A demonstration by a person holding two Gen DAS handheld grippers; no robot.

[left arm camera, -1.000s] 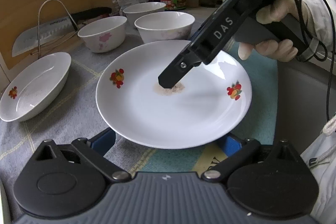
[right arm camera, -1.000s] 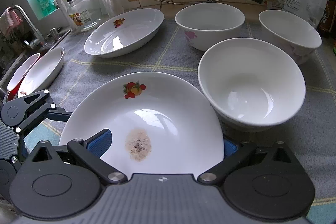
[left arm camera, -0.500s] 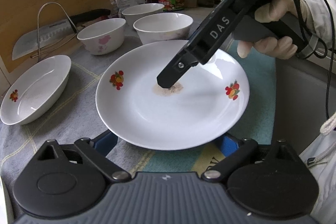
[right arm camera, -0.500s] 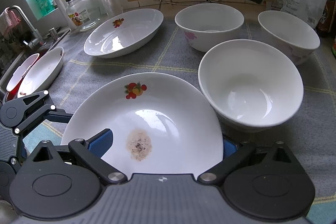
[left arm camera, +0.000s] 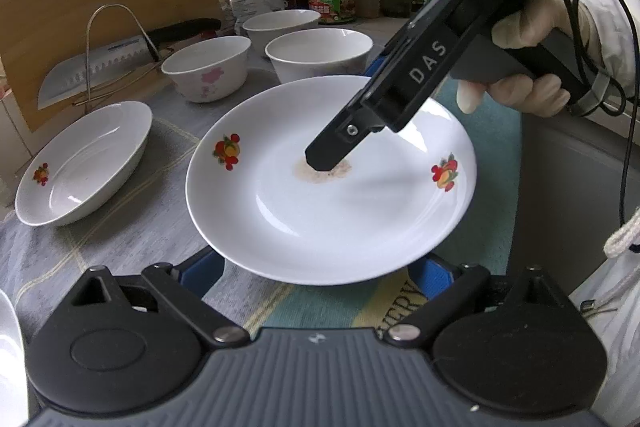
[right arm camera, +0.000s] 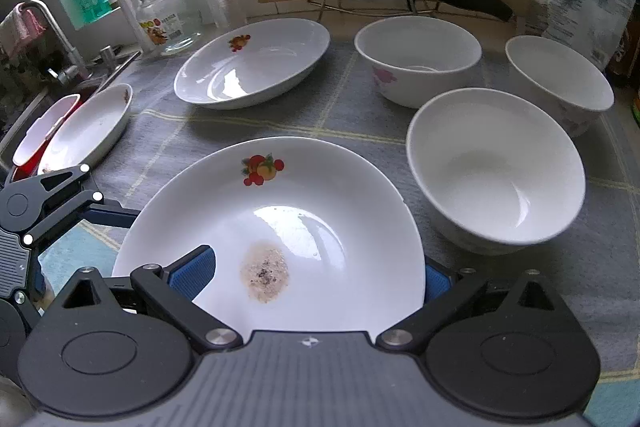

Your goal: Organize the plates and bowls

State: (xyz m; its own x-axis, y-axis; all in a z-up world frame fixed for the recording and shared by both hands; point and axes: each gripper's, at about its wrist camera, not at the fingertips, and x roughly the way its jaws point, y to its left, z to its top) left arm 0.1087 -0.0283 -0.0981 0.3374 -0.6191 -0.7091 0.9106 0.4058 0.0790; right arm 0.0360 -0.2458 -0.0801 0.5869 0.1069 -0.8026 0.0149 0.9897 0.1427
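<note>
Just narrowed the left gripper (left arm camera: 316, 271) a touch (wide even so) around the plate (left arm camera: 332, 211) over the cloth (left arm camera: 120, 227); right gripper (right arm camera: 314, 275) astride its far rim, grip unclear. Probably readying a lift.

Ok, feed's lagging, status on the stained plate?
Left gripper open, jaws just been closing, plate rim between, ungripped. Right gripper open, finger over the stain. Bowl close beside plate.
</note>
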